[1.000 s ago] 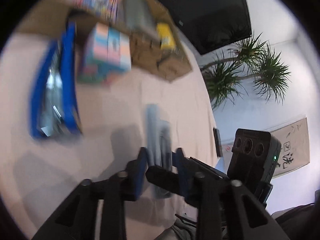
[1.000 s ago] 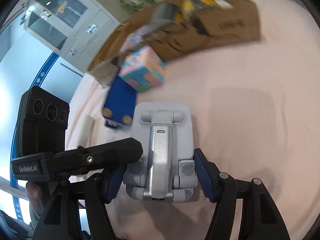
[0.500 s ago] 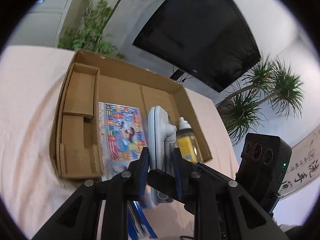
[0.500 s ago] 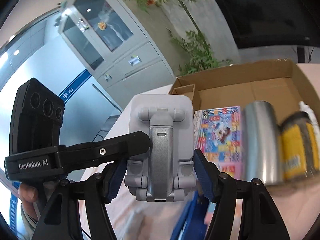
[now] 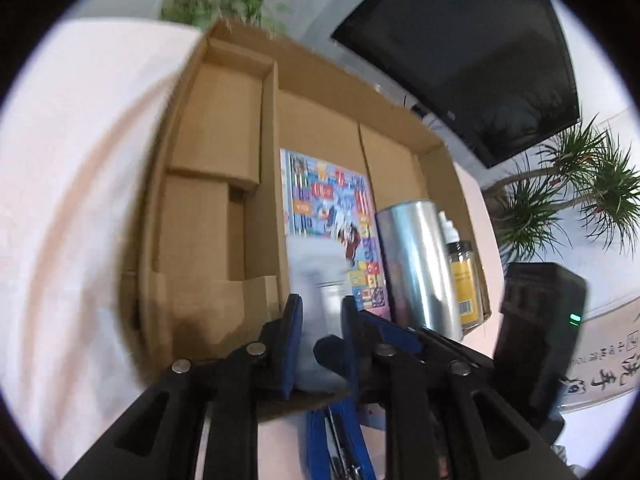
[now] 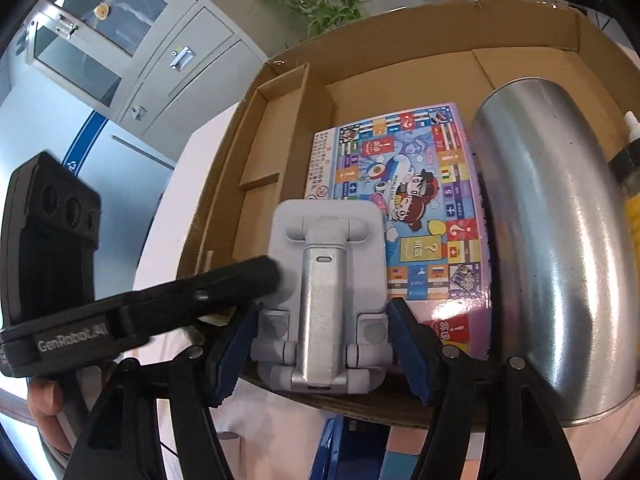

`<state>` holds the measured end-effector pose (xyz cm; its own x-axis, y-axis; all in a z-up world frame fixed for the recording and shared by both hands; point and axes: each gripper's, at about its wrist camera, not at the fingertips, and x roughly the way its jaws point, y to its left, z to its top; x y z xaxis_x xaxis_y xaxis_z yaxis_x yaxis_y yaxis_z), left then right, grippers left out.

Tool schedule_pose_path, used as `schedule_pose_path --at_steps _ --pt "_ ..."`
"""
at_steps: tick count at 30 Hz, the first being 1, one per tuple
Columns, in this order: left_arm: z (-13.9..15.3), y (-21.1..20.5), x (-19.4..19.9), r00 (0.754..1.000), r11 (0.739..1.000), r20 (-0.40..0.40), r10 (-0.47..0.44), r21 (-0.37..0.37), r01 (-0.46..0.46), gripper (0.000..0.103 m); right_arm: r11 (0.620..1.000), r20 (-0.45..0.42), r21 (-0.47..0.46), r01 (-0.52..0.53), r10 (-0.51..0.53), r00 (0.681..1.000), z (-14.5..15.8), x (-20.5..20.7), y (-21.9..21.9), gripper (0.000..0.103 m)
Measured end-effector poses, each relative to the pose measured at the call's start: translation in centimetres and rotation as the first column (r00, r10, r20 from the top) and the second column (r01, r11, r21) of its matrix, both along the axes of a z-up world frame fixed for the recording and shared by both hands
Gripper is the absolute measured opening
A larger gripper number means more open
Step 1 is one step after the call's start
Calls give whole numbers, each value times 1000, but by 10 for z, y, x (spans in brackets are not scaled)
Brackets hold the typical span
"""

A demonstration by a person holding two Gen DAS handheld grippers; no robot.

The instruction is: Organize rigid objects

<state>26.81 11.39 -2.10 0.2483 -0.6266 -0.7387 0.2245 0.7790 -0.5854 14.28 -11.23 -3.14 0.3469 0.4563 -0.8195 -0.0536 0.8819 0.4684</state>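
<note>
Both grippers are shut on a grey folding phone stand [image 6: 320, 280], which I hold over the near edge of an open cardboard box [image 6: 440, 28]. My right gripper [image 6: 320, 344] grips its wide sides. My left gripper [image 5: 320, 320] grips its thin edges; the stand [image 5: 320, 280] is blurred there. The left gripper's finger [image 6: 224, 280] crosses the right wrist view. In the box lie a colourful flat game box [image 6: 412, 208], a silver metal cylinder [image 6: 560, 240] and a yellow-labelled bottle [image 6: 632, 200]. These also show in the left wrist view: game box [image 5: 332, 200], cylinder [image 5: 416, 264], bottle [image 5: 464, 276].
The box [image 5: 320, 120] has a cardboard insert [image 5: 216, 160] filling its left side. It stands on a pink tablecloth [image 5: 80, 160]. A blue object [image 5: 340, 440] lies below the grippers in front of the box. A television [image 5: 480, 40] and plants stand behind.
Both grippers have carried the phone stand from over the tablecloth to the box, and in the last half second lower and closer over the game box.
</note>
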Motion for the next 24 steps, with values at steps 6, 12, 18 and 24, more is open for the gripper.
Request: schedule_pose_path --at_steps 6,12,18,24 --pt "45 6 -56 976 987 212 44 142 -75 62 997 56 -44 -70 72 996 15 -15 3 65" --pt "49 -4 -126 936 978 346 70 159 -132 88 979 263 -201 -23 77 962 48 -118 -48 94" --pt "3 -54 -123 988 995 150 -31 97 17 85 973 228 -214 -88 137 964 7 -161 -79 80" --pt "-7 -105 -108 973 983 180 -143 142 118 78 956 272 -195 -221 269 924 -8 -140 -67 64"
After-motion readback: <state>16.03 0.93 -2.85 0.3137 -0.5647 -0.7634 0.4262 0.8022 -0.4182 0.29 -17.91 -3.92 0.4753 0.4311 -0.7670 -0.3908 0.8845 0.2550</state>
